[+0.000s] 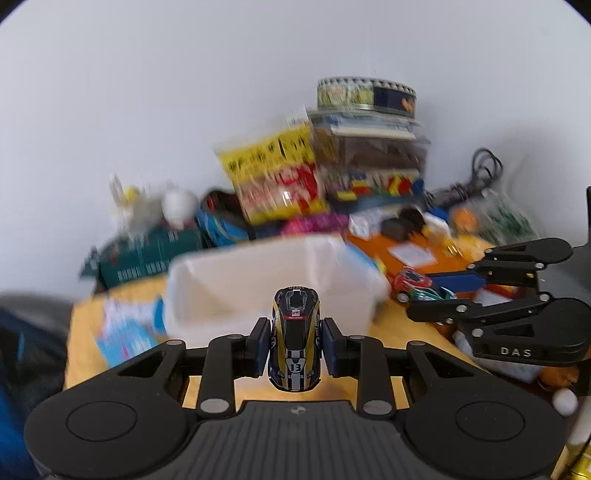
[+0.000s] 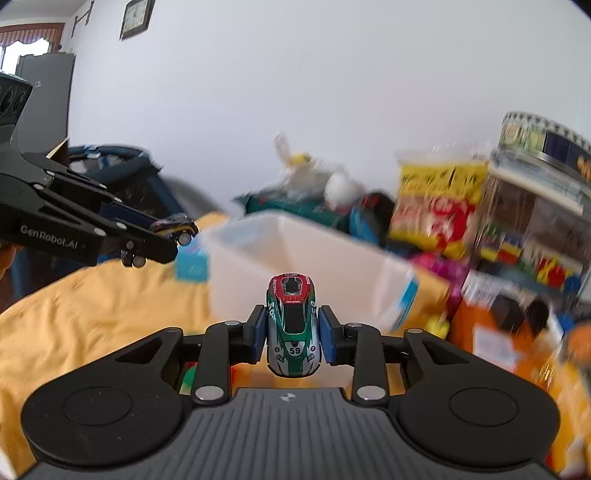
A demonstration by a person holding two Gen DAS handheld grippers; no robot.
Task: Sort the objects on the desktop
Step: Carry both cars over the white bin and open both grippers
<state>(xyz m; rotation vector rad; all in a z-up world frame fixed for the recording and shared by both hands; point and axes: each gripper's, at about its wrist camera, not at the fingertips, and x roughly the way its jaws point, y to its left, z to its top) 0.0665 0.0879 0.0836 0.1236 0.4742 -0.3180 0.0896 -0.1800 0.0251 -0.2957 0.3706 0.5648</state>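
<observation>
Left gripper point(image 1: 294, 349): blue pads clamped on the flanks of a toy racing car point(image 1: 294, 341) at lower centre of the left wrist view, nose pointing away from the camera
Left car livery: navy and gold, white stripes, number 13 on the end nearest the lens; held in the air in front of the bin
Right gripper point(image 2: 294, 338): pads pressed against both sides of a second toy car point(image 2: 293, 326) at centre of the right wrist view
Right car livery: green and silver body, red roof end, number 59 near the lens
Cross view: from the left camera the right gripper enters at right of frame with the red and green car in its tips; from the right camera the left gripper comes in at left with the dark car
White plastic bin point(image 1: 236, 273): stands just beyond both cars, middle of each frame; interior looks bare where visible, though blurred
Table cover: yellow cloth point(image 2: 85, 306) under everything
Clutter behind: yellow and red snack bag point(image 1: 277, 177), clear box of coloured blocks point(image 1: 373, 166) topped by a round tin point(image 1: 365, 94), dark green box point(image 1: 147, 254) at left, orange box point(image 1: 402, 251) at right, black cables point(image 1: 476, 173) far right
Wall: plain white, a framed clock point(image 2: 136, 16) at upper left of the right view
</observation>
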